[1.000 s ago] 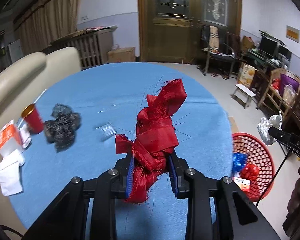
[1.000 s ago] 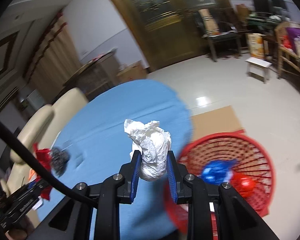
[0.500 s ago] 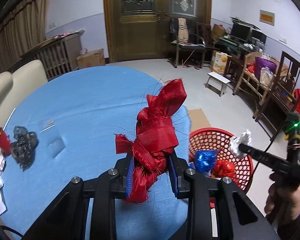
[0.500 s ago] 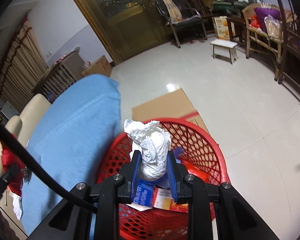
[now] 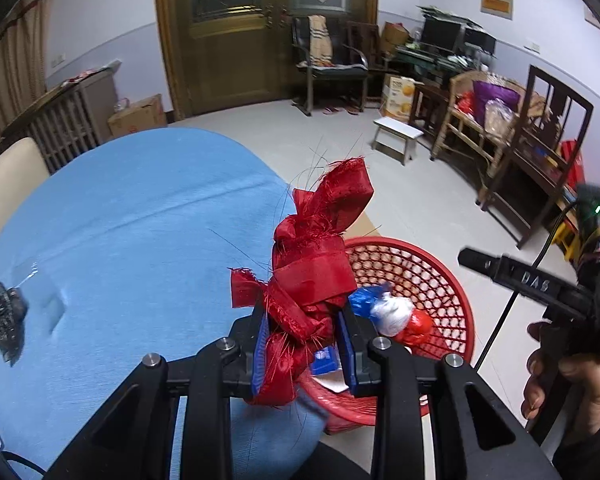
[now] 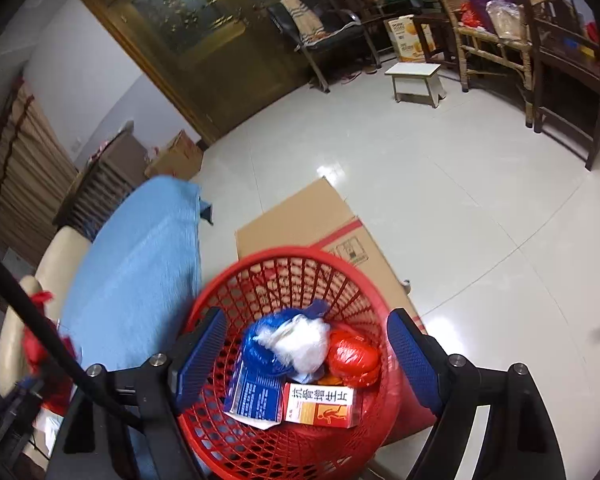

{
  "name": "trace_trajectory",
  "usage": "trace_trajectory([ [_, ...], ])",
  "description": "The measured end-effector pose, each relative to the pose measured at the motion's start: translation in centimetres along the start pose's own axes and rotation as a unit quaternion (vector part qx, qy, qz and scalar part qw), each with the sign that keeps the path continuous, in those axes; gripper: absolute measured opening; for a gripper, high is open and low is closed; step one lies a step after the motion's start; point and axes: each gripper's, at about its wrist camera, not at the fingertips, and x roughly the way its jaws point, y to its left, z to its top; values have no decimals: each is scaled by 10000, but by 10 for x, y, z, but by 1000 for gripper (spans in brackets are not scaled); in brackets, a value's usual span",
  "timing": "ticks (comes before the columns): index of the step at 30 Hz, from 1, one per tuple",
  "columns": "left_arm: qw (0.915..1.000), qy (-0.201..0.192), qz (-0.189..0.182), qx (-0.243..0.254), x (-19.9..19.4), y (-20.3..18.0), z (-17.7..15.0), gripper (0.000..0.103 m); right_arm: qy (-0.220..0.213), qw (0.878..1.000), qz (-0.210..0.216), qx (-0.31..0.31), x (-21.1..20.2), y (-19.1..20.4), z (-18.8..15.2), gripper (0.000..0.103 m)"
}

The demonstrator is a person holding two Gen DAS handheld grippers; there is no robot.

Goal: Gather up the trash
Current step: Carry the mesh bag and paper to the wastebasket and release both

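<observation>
A round table under a blue cloth (image 5: 132, 240) fills the left of the left wrist view, its edge just beside a red mesh basket (image 6: 260, 276) that stands on a flattened cardboard sheet (image 6: 304, 220) on a pale tiled floor. Behind are a dark wooden double door (image 5: 260, 32), a black chair (image 5: 332, 68), a small white stool (image 6: 416, 76), wicker seating piled with bags, and a cream sofa back (image 5: 8, 168) at the far left. The left gripper (image 5: 304, 344) is clamped on a frayed red ribbon bundle (image 5: 316, 268), held over the table's near edge next to the basket. The right gripper (image 6: 308, 352) hangs over the basket with its jaws wide apart and nothing between them. Inside lie a white crumpled wad (image 6: 300, 344), a blue bag (image 6: 260, 344), a red bag (image 6: 354, 356), a blue leaflet (image 6: 256, 396) and an orange-and-white carton (image 6: 320, 404). A dark crumpled lump (image 5: 4, 316) sits on the cloth at the left edge, partly cut off and too blurred to identify. The basket's near rim is hidden behind the left gripper's fingers.
</observation>
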Motion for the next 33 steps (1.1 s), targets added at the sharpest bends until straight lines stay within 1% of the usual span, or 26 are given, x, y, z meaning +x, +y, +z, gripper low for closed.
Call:
trace_trajectory([
  [7,9991,315,-207,192,22,-27,1,32,-274,9995,168,31,-24,-2,14,85],
  [16,9961,697,-249,485,46,-55,-6,32,-550,9980,287,97,-48,-8,27,85],
  [22,9949,758,-251,613,52,-65,-5,32,-658,9971,345,135,-58,-9,33,85],
  [31,9940,827,-284,657,59,-68,-6,32,-869,9953,396,175,-72,-5,39,85],
  [33,9933,892,-329,651,63,-68,-6,34,-923,9947,407,188,-76,-4,40,85],
])
